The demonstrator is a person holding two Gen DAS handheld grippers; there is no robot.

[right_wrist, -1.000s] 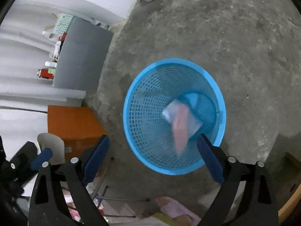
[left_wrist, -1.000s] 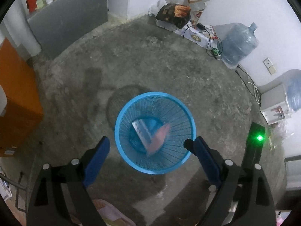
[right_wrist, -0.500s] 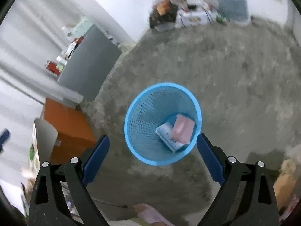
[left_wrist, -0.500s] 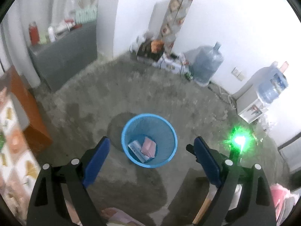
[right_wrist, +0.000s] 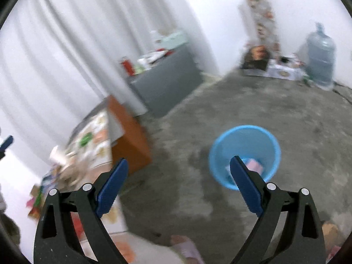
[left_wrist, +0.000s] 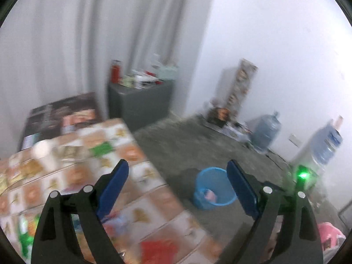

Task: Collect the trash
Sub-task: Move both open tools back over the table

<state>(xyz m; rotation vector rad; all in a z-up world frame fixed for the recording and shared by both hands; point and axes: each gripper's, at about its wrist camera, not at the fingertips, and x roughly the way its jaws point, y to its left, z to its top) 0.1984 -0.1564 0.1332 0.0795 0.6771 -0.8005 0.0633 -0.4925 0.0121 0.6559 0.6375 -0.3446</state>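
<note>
Both grippers (left_wrist: pixel 177 171) (right_wrist: pixel 179 168) have risen from basket (right_wrist: pixel 244 154).

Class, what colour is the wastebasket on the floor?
Light blue wastebasket, clearest in the right wrist view.

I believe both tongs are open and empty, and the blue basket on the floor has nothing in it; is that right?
Not quite: the blue basket already holds a pink packet, as the right wrist view shows. The left tongs and right tongs are indeed open and empty.

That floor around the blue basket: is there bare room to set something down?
Yes: bare concrete between the blue basket and the grey cabinet. The wall by the water jug is crowded, and so is the patterned table.
</note>
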